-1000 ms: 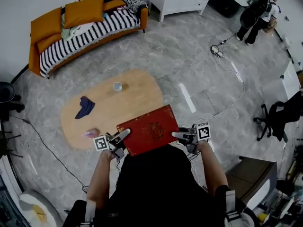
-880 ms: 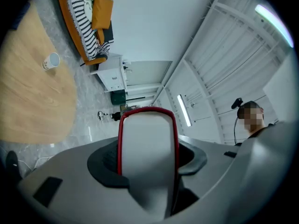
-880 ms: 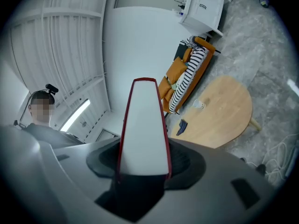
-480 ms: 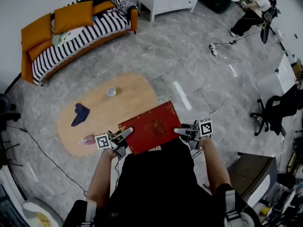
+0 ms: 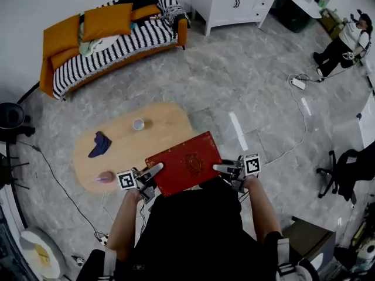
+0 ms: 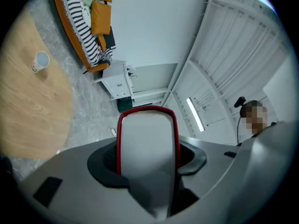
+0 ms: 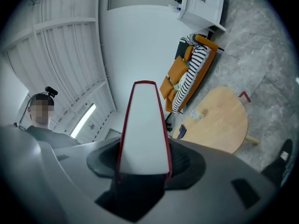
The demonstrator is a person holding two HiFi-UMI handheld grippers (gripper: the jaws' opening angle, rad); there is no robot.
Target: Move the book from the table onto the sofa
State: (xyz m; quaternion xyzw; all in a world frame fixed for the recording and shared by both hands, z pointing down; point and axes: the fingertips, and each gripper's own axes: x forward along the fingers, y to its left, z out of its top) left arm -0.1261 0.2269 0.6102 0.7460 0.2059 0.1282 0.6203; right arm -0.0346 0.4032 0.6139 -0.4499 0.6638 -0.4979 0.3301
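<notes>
A thick red book [image 5: 184, 163] with a gold emblem is held flat in the air between both grippers, over the near right end of the oval wooden table [image 5: 146, 139]. My left gripper [image 5: 153, 170] is shut on its left edge, my right gripper [image 5: 221, 168] on its right edge. Each gripper view shows the book's white page edge [image 6: 147, 143] [image 7: 145, 134] clamped between the jaws. The orange sofa [image 5: 111, 34] with a striped cover and orange cushions stands far off at the upper left.
On the table stand a small cup [image 5: 138, 123], a dark blue cloth [image 5: 98, 144] and a pink object [image 5: 105, 177]. A white cabinet [image 5: 234, 2] stands beside the sofa. Cables [image 5: 293, 139] trail over the grey floor. A person [image 5: 345, 40] stands far right; an office chair [image 5: 351, 168] is at right.
Both grippers have carried the book a little to the right, off the table's end. The view has swung, so the sofa sits differently in the frame. The grip looks the same.
</notes>
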